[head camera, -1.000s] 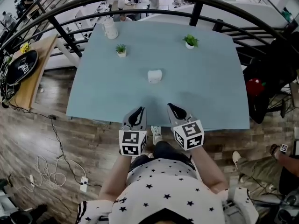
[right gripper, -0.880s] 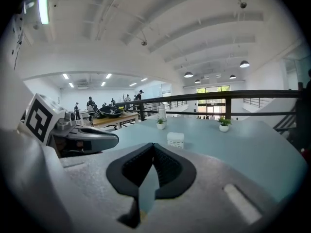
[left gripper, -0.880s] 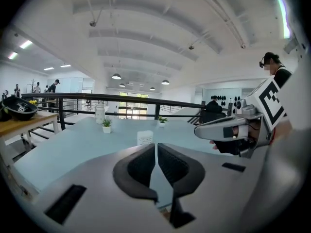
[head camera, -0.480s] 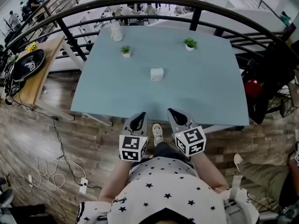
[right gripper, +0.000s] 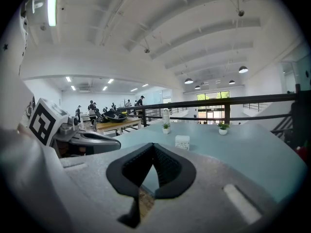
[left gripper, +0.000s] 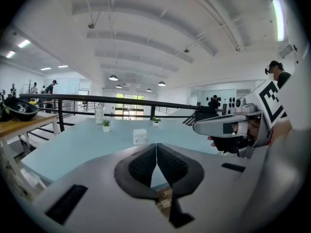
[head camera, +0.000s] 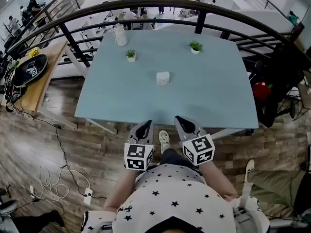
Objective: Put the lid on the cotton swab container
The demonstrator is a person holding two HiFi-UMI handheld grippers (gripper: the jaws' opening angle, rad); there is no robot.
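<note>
A small white cotton swab container (head camera: 162, 77) stands alone near the middle of the light blue table (head camera: 214, 96); whether its lid is on I cannot tell. It also shows far ahead in both gripper views, as the container (left gripper: 140, 136) and the container (right gripper: 182, 142). My left gripper (head camera: 145, 124) and right gripper (head camera: 181, 120) hover side by side just short of the table's near edge, well back from the container. The left gripper (left gripper: 156, 145) and the right gripper (right gripper: 153, 145) are both shut with nothing between their pads.
Two small potted plants (head camera: 130, 55) (head camera: 195, 46) and a white jar (head camera: 120, 34) stand at the table's far side. A black railing (head camera: 160, 4) curves behind it. A wooden side table (head camera: 34, 81) with a black dish (head camera: 26, 69) is at the left. Cables (head camera: 53, 178) lie on the wood floor.
Both grippers have drawn back from over the table's near edge to just in front of it. The container has not moved.
</note>
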